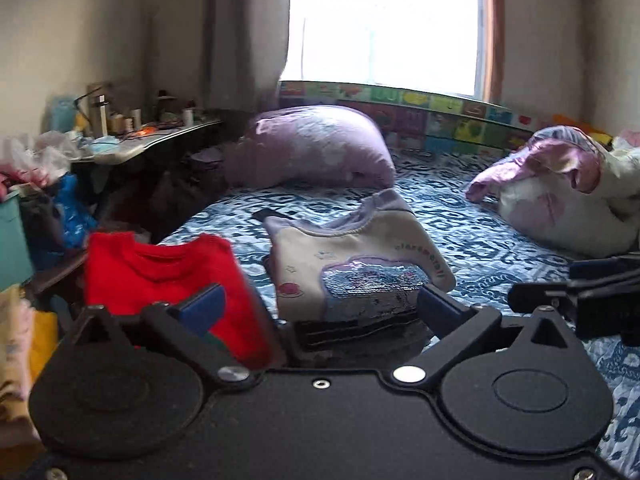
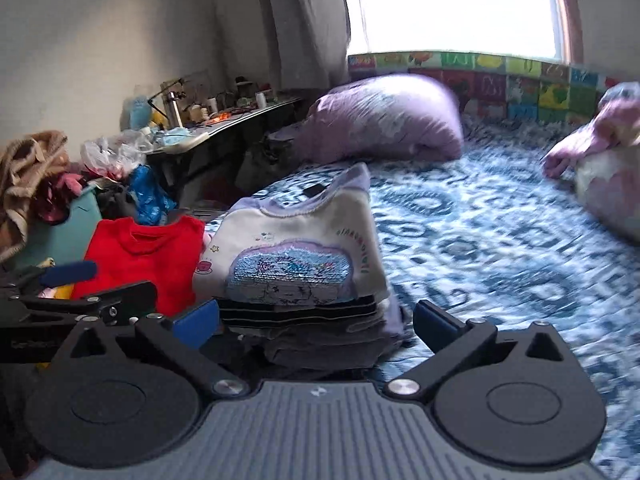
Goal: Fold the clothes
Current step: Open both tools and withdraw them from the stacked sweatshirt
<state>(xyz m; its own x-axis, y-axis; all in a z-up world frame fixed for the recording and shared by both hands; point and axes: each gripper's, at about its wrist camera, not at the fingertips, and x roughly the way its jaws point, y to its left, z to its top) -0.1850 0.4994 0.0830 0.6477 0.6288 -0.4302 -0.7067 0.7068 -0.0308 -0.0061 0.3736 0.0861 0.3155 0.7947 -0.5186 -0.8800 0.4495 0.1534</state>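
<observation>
Folded cream sweatshirt [image 1: 352,264] with lilac collar and a sequin patch, lying on top of a small stack of folded dark garments [image 2: 316,336] on the bed [image 1: 480,248], blue-and-white patterned cover underneath. Folded red sweater [image 1: 160,276] just beside the sweatshirt, on the side nearer the cluttered worktop [image 1: 152,140], close to the bed's edge. Lilac pillow [image 1: 316,148] beyond the sweatshirt, toward the bright window [image 1: 384,24], with a colourful panelled board [image 1: 440,116] running below the sill. Crumpled pink-and-white bedding [image 1: 568,196] well apart from the sweatshirt, on the side away from the worktop.

Left gripper [image 1: 316,304] hovering near the front edge of the stack, jaws spread wide, blue pads either side, nothing between them, touching no cloth. Right gripper [image 2: 316,324] likewise close to the front of the stack, jaws standing wide apart and gripping nothing, the dark folded layers showing in the gap. Each gripper visible at the edge of the other's view, flanking the sweatshirt.

Past the red sweater, away from the sweatshirt: a teal bin [image 2: 68,236] heaped with clothes, a brown fuzzy garment [image 2: 28,172] draped over it, a blue plastic bag [image 2: 148,196] beside. Small bottles and clutter on the worktop, too blurred to tell apart
</observation>
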